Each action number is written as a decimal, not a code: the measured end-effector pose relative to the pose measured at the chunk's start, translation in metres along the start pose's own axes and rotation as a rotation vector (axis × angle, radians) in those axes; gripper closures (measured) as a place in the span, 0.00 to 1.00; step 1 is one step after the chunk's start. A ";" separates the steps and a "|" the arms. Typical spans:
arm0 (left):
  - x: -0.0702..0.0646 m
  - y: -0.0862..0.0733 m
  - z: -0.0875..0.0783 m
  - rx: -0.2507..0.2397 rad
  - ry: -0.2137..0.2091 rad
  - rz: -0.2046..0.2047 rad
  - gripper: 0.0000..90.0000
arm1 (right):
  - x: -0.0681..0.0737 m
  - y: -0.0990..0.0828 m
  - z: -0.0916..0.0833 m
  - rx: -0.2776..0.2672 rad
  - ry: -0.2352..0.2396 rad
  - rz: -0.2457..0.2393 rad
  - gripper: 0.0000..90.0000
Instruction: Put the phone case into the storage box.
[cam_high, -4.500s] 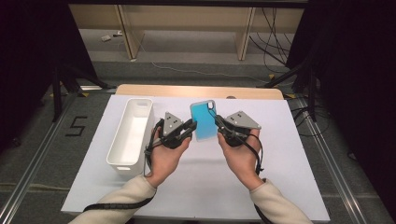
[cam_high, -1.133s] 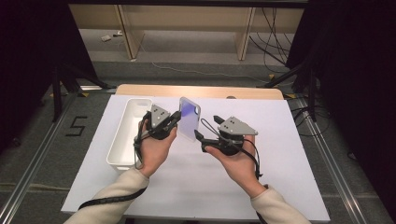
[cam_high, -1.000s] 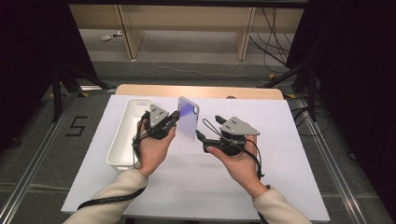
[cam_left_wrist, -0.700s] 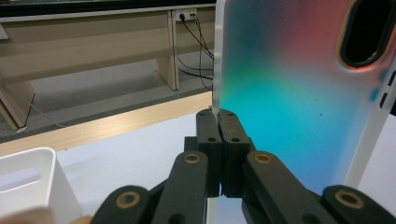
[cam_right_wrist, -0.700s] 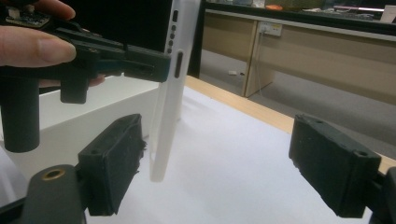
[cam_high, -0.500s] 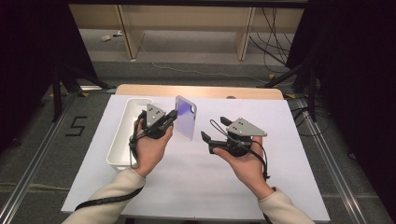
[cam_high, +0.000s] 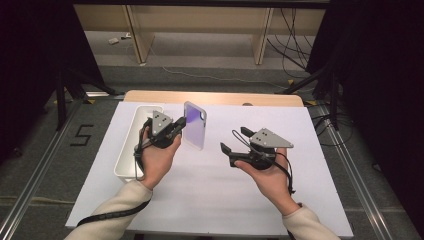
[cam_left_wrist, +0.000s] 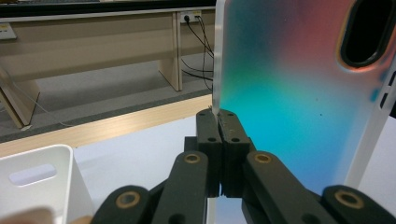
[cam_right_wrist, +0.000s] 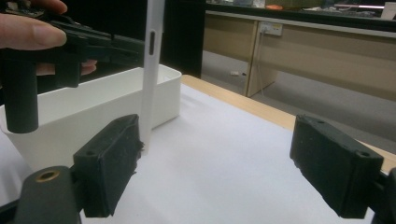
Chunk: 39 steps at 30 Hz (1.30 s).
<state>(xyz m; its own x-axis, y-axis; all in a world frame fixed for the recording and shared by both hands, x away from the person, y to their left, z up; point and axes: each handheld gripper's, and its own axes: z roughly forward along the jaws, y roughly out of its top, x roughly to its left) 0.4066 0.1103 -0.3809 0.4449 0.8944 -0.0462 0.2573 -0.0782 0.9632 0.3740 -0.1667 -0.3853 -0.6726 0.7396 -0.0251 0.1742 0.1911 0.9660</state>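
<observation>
My left gripper (cam_high: 179, 126) is shut on the left edge of an iridescent blue-purple phone case (cam_high: 194, 125) and holds it upright above the white table. In the left gripper view the jaws meet at the case's lower left corner, and the phone case (cam_left_wrist: 299, 88) shows teal and pink with a dark camera cut-out at top right. My right gripper (cam_high: 235, 140) stands open to the right of the case, apart from it, with nothing between its fingers. In the right gripper view the phone case (cam_right_wrist: 152, 60) appears edge-on as a white strip beyond the left jaw.
A white rectangular bin (cam_high: 129, 150) stands at the table's left, just left of my left hand. The white table sheet (cam_high: 320, 130) ends in a wooden strip (cam_high: 225, 97) at the far edge. Dark stands and cables lie on the floor beyond.
The right gripper let go of the case and drew away to the right, jaws open. The left gripper tipped the case upright and shifted it slightly left toward the bin.
</observation>
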 end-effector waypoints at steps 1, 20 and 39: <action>0.001 0.000 0.000 -0.001 0.002 -0.001 0.98 | -0.001 -0.001 0.000 -0.006 0.003 0.003 0.19; 0.014 0.003 -0.009 -0.010 0.032 -0.012 0.98 | -0.009 -0.006 -0.016 -0.017 0.002 0.001 0.19; 0.029 0.004 -0.015 -0.023 0.067 -0.048 0.98 | -0.016 -0.011 -0.031 -0.010 -0.019 0.009 0.19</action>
<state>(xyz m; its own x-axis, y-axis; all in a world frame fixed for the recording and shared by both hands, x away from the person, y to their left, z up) 0.4073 0.1423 -0.3739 0.3744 0.9242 -0.0752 0.2569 -0.0254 0.9661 0.3607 -0.2006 -0.3879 -0.6571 0.7535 -0.0213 0.1728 0.1782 0.9687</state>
